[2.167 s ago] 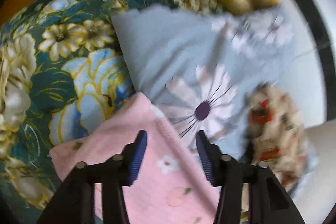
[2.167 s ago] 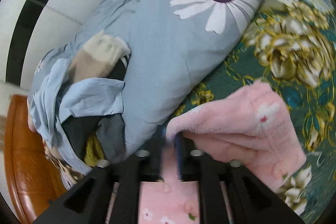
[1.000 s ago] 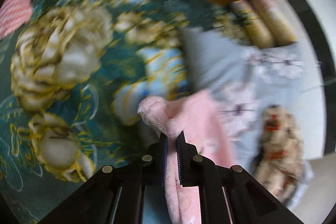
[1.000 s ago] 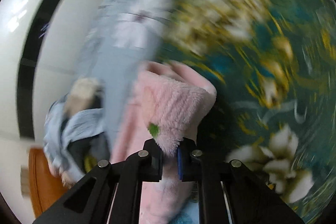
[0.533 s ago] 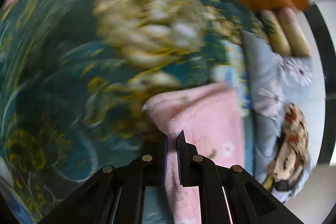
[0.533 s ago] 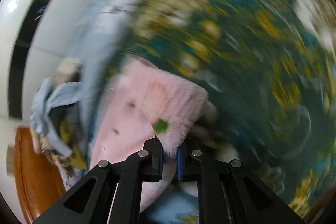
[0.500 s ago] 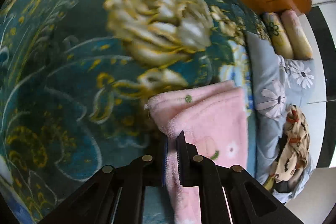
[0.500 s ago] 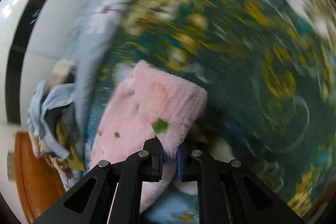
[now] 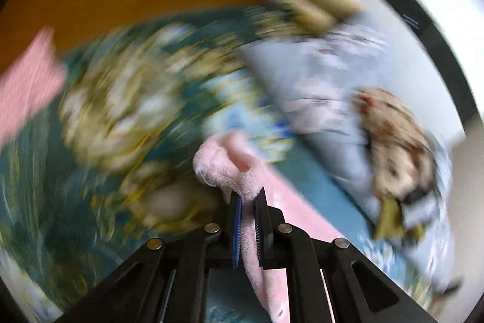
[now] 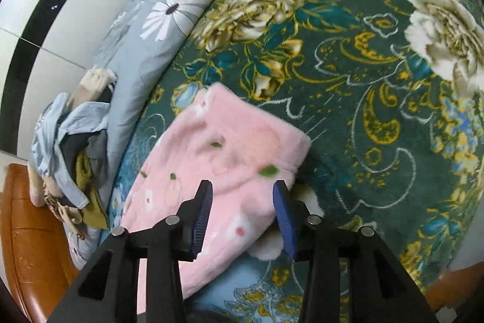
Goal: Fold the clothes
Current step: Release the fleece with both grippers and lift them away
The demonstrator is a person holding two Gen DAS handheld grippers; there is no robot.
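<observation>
A fluffy pink garment (image 10: pixel 224 153) with small fruit and flower prints lies folded on the green floral bedspread (image 10: pixel 363 56). My right gripper (image 10: pixel 242 196) is open just above its near edge and holds nothing. In the blurred left wrist view my left gripper (image 9: pixel 248 205) is shut on a bunched edge of the pink garment (image 9: pixel 230 168), lifted off the bedspread (image 9: pixel 121 111).
A grey-blue daisy-print pillow (image 10: pixel 169 5) lies along the left. A heap of mixed clothes (image 10: pixel 75 159) sits beside it near a wooden bed frame (image 10: pixel 27 232). A second pink cloth (image 9: pixel 27 87) lies at the far left of the left view. White wall panels stand behind.
My right gripper has opened and let go of the pink garment, which now lies flat. My left gripper stays shut on its edge and has swung quickly, blurring its view.
</observation>
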